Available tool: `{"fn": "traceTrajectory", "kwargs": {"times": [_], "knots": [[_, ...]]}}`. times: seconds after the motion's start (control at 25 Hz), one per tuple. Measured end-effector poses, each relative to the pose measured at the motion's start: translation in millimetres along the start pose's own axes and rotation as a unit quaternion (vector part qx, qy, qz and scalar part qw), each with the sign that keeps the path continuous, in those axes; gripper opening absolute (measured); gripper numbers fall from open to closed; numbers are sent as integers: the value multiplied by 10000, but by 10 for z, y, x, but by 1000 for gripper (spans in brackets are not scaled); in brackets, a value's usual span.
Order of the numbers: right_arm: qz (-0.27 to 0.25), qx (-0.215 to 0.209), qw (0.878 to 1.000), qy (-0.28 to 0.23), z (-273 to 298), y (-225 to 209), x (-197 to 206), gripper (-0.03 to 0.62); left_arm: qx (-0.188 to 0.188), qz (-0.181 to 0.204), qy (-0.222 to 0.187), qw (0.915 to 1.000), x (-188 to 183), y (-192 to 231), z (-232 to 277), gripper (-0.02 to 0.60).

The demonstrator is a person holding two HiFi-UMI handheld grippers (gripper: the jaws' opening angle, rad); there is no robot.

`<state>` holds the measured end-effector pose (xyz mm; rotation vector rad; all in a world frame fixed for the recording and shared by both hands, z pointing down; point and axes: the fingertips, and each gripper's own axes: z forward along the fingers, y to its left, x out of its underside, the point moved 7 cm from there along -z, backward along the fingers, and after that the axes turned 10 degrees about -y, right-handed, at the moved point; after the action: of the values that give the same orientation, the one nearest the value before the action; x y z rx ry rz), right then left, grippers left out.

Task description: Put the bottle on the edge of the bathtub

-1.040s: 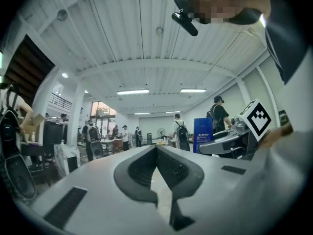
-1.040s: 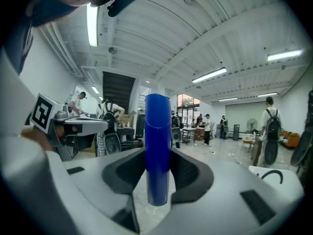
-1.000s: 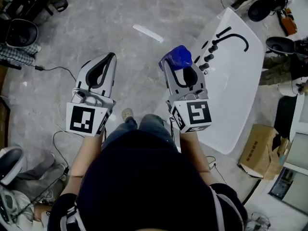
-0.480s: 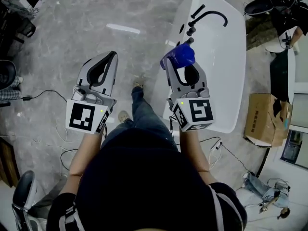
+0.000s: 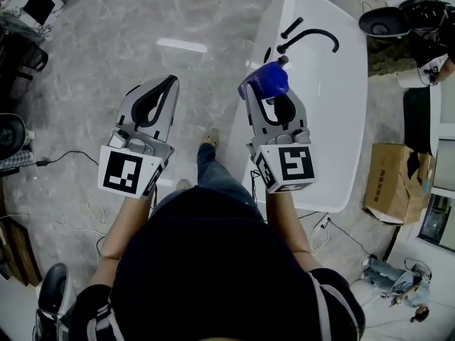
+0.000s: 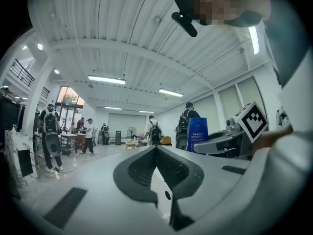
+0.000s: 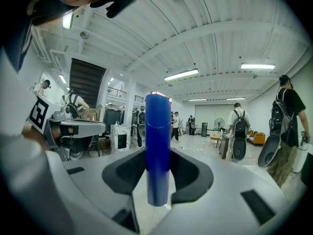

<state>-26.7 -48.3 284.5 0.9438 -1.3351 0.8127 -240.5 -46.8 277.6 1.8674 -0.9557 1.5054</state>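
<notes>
A blue bottle [image 5: 264,82] stands upright between the jaws of my right gripper [image 5: 268,95], which is shut on it. In the right gripper view the bottle [image 7: 157,146] rises as a tall blue column from between the dark pads, with the right gripper [image 7: 157,153] clamped on its sides. The bottle hangs over the near left rim of the white bathtub [image 5: 328,137], close to the tub's black faucet [image 5: 313,37]. My left gripper [image 5: 168,82] is held over the floor to the left, its tips together on nothing. The left gripper view shows the left gripper [image 6: 157,151] the same way, with the bottle [image 6: 197,131] off to its right.
A cardboard box [image 5: 391,190] lies right of the tub, and a dark chair [image 5: 387,21] stands beyond it. Cables [image 5: 71,155] run over the grey floor at the left. My leg and shoe [image 5: 207,148] are below the grippers. Several people stand far off in the hall.
Both grippers have travelled across the floor towards the bathtub. The tub now lies right under the bottle instead of off to the right. The grip on the bottle is unchanged.
</notes>
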Motion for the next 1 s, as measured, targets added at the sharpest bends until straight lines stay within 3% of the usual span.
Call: {"fn": "traceTrajectory", "kwargs": {"times": [0.4, 0.64, 0.76, 0.84, 0.92, 1.0], "knots": [[-236, 305, 9992, 62, 651, -1052, 13, 167, 553, -75, 74, 9984, 286, 156, 1484, 23], [-273, 983, 9947, 113, 627, -1556, 200, 167, 1365, -185, 90, 9904, 536, -2, 2219, 23], [-175, 1592, 9865, 331, 477, -1730, 303, 167, 2033, -356, 146, 9784, 663, -168, 2589, 23], [-10, 2024, 9765, 742, 374, -1860, 352, 167, 2483, -457, 156, 9675, 732, -323, 2859, 23], [89, 2430, 9649, 988, 318, -1984, 393, 167, 2934, -541, 148, 9543, 802, -465, 3121, 23], [65, 2771, 9573, 829, 274, -2071, 442, 167, 3394, -624, 132, 9385, 854, -593, 3342, 23]]}}
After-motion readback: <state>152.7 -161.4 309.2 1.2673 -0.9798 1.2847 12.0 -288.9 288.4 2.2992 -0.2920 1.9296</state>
